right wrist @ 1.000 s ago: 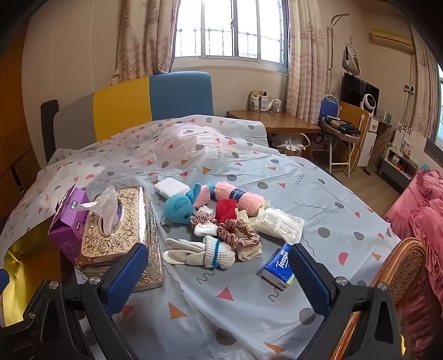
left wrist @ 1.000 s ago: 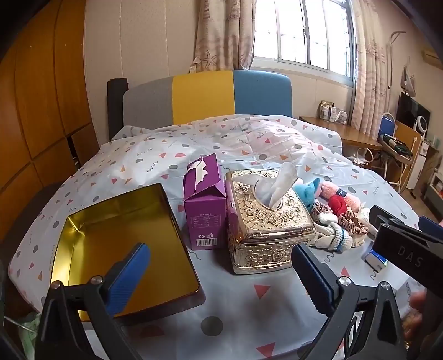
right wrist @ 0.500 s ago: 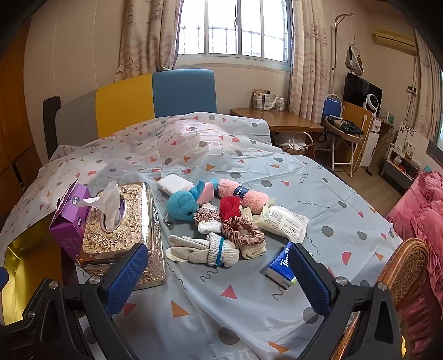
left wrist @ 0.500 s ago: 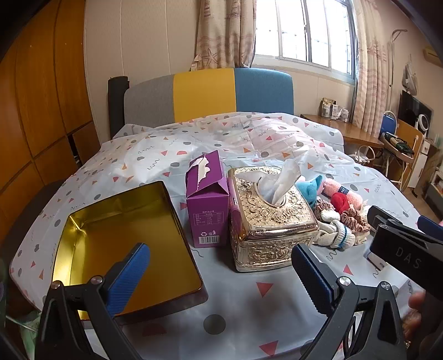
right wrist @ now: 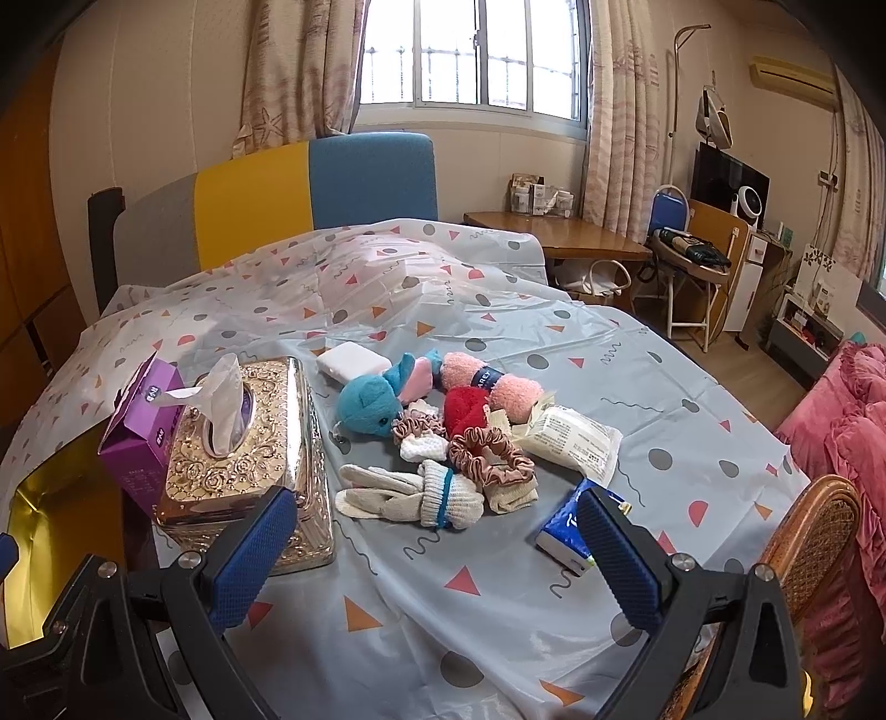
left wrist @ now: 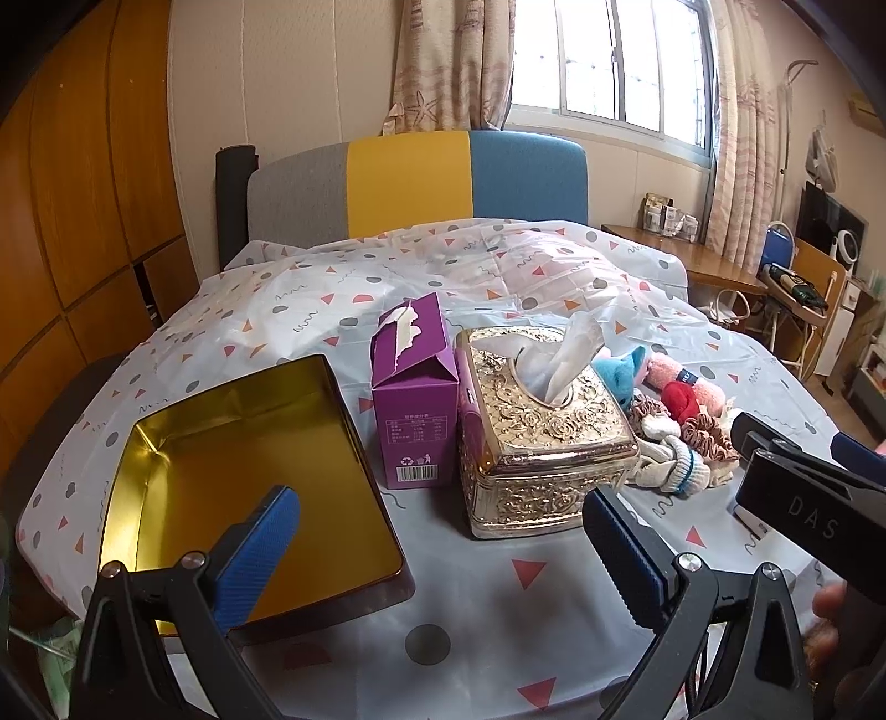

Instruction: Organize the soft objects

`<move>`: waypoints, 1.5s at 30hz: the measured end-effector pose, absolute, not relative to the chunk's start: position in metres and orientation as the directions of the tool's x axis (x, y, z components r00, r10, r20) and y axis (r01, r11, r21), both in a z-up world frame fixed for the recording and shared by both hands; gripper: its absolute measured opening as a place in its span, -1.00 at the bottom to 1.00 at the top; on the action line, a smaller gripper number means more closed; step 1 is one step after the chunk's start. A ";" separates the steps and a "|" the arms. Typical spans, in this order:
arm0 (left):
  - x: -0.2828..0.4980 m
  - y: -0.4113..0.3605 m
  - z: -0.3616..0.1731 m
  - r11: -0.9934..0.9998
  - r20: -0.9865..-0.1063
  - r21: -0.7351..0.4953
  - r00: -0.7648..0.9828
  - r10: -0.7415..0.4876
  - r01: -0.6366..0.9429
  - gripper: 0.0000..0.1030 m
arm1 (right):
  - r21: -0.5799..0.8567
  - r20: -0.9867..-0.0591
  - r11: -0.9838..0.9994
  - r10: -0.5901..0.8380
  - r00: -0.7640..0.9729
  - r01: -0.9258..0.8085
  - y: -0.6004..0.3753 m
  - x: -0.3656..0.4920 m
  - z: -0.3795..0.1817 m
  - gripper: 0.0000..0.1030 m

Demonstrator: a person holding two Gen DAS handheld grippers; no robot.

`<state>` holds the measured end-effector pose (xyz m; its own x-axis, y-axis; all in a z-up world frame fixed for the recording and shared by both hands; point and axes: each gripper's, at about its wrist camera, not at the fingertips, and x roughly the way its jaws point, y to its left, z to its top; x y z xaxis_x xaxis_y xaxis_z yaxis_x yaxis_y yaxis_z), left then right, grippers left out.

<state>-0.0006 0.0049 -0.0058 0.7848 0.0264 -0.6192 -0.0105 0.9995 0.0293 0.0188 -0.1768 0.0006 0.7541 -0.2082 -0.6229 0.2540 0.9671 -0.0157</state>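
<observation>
A lived-in home room is showing here: curtains (right wrist: 299,72) are hanging beside a barred window (right wrist: 470,52), an air conditioner (right wrist: 792,75) is sitting high on the wall, and a wooden desk (right wrist: 559,235) (cluttered with small boxes) is standing beyond the table (right wrist: 637,387) under its patterned plastic cover, with pink bedding (right wrist: 847,410) lying at the right.

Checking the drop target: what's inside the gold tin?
Nothing visible inside the gold tin: bare reflective floor and walls. The left gripper, open, has one finger covering part of the near floor, so that patch is unconfirmed.
</observation>
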 end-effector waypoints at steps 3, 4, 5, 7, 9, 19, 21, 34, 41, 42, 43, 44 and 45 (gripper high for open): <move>0.000 0.004 -0.007 1.000 -0.622 0.029 0.783 0.024 -0.008 0.99 | -0.016 -0.624 0.967 -0.208 0.753 0.254 -0.177 0.019 -0.001 1.00; 0.000 0.004 -0.007 1.000 -0.623 0.028 0.782 0.023 -0.007 0.99 | -0.017 -0.625 0.967 -0.208 0.752 0.253 -0.177 0.019 -0.001 1.00; 0.000 0.004 -0.007 1.000 -0.623 0.028 0.782 0.022 -0.006 0.99 | -0.017 -0.626 0.967 -0.208 0.752 0.253 -0.177 0.019 -0.002 1.00; 0.000 0.004 -0.007 1.000 -0.624 0.028 0.781 0.022 -0.006 0.99 | -0.016 -0.626 0.967 -0.207 0.751 0.253 -0.177 0.020 -0.002 1.00; 0.000 0.004 -0.008 1.000 -0.628 0.025 0.778 0.019 -0.004 0.99 | -0.018 -0.627 0.967 -0.208 0.750 0.253 -0.177 0.019 -0.003 1.00; 0.001 0.003 -0.010 1.000 -0.635 0.022 0.772 0.012 0.002 0.99 | -0.018 -0.632 0.968 -0.206 0.747 0.251 -0.177 0.020 -0.005 1.00; 0.001 0.002 -0.010 1.000 -0.636 0.024 0.771 0.013 0.003 0.99 | -0.019 -0.632 0.968 -0.207 0.747 0.252 -0.177 0.020 -0.005 1.00; 0.003 0.000 -0.013 1.000 -0.647 0.029 0.762 0.009 0.012 0.99 | -0.015 -0.638 0.966 -0.206 0.742 0.256 -0.181 0.020 -0.009 1.00; 0.004 -0.003 -0.015 0.999 -0.655 0.034 0.756 0.007 0.020 0.99 | -0.007 -0.643 0.965 -0.206 0.738 0.263 -0.185 0.022 -0.010 1.00; 0.004 -0.004 -0.016 0.999 -0.657 0.034 0.754 0.006 0.021 0.99 | -0.007 -0.642 0.964 -0.207 0.738 0.264 -0.185 0.022 -0.010 1.00; 0.004 -0.004 -0.016 0.999 -0.657 0.035 0.753 0.006 0.022 0.99 | -0.006 -0.642 0.964 -0.207 0.738 0.266 -0.186 0.022 -0.011 1.00; 0.005 -0.004 -0.016 0.999 -0.659 0.037 0.752 0.006 0.024 0.99 | -0.004 -0.644 0.964 -0.206 0.737 0.266 -0.187 0.023 -0.010 1.00; 0.005 -0.005 -0.017 0.999 -0.661 0.037 0.751 0.005 0.026 0.99 | -0.004 -0.644 0.964 -0.206 0.736 0.267 -0.188 0.023 -0.010 1.00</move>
